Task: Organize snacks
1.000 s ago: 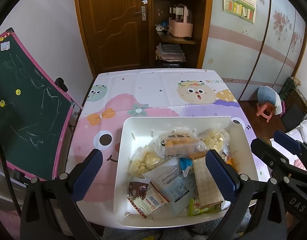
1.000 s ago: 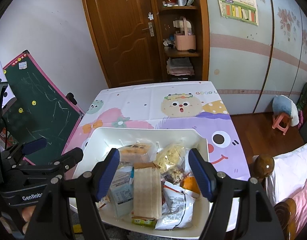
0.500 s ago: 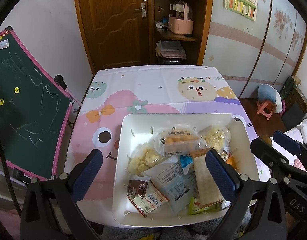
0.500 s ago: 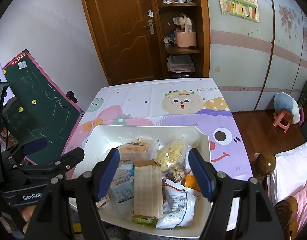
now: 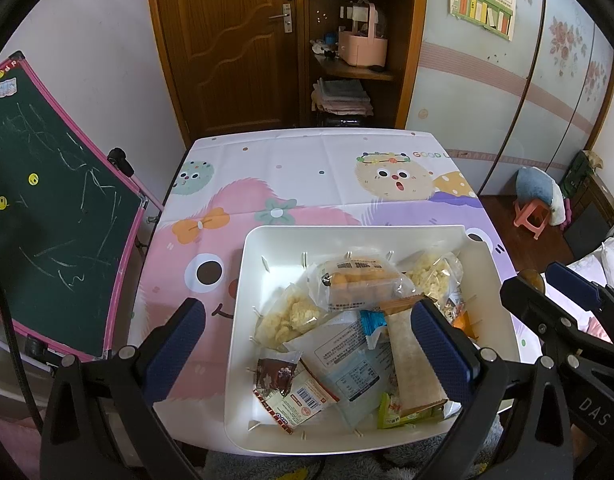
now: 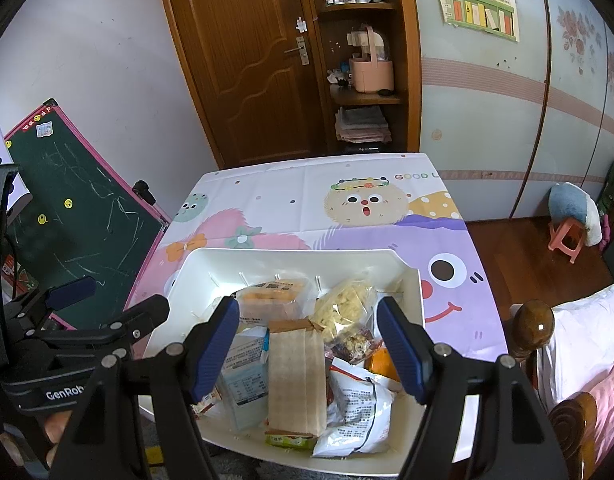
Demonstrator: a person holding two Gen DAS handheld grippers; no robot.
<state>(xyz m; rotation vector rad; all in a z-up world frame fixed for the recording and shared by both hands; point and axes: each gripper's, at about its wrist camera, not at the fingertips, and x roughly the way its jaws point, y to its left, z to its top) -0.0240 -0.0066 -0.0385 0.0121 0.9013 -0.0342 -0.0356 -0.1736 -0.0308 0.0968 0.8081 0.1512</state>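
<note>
Fingers spread wide on both tools, nothing between the pads. Left gripper [image 5: 313, 346] hovering over the near-left part of the white bin [image 5: 243, 280], its left pad out over the cartoon tablecloth [image 5: 307, 184], its right pad above the packets. Right gripper [image 6: 313, 346] likewise parted, poised above the middle of the same bin — empty, touching no packet.

Inside the bin, from left to right as seen from the left wrist: clear bag of pale puffed pieces [image 5: 293, 316]; below it, red-and-white packet with a barcode [image 5: 295, 396] by the near wall; clear pack of orange sticks [image 5: 357, 280] toward the far wall; pale blue-white pouch [image 5: 355, 368] lying flat in the middle; long tan wrapper [image 5: 409, 356] running near to far, partly under the right pad; second clear bag of puffed bits [image 5: 435, 276] in the far-right corner.

Seen from the right wrist, also a white crinkled bag [image 6: 359, 412] at the near right. Beyond the table's left edge, a green chalkboard [image 5: 47, 216] leaning — well apart from the bin.
</note>
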